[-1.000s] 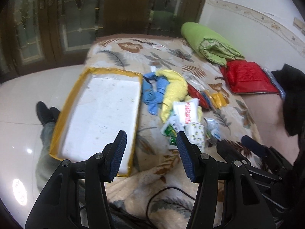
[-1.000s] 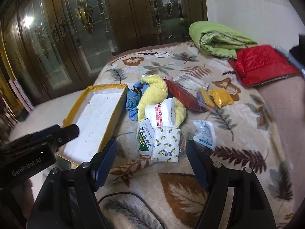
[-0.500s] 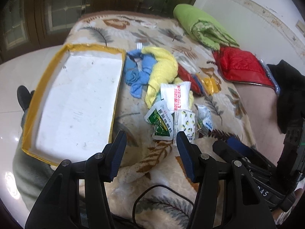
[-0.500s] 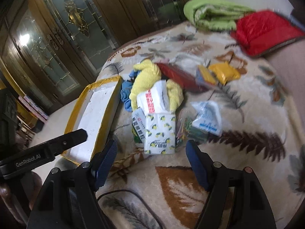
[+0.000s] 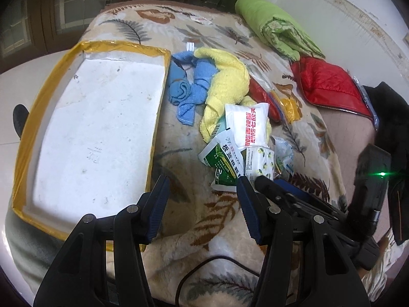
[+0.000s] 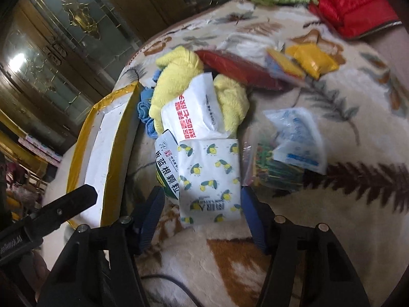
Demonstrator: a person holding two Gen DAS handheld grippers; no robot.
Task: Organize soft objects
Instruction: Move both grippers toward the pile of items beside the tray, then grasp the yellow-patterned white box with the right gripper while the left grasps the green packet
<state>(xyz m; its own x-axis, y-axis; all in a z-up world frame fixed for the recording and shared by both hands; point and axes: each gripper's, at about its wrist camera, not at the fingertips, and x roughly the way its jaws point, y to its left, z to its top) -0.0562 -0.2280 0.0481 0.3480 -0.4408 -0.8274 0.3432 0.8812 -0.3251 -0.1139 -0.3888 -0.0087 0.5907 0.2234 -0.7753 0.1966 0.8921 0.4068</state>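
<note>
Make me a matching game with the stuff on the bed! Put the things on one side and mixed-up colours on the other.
Things:
1. crumpled towel beside the tray
2. fluffy cloth under the white packet
3. quilted pouch near the wall
4. folded blanket at the far end

Colours:
A. red
B. green
C. blue
D. yellow

Pairs: 1-C, 2-D, 3-A, 4-B
</note>
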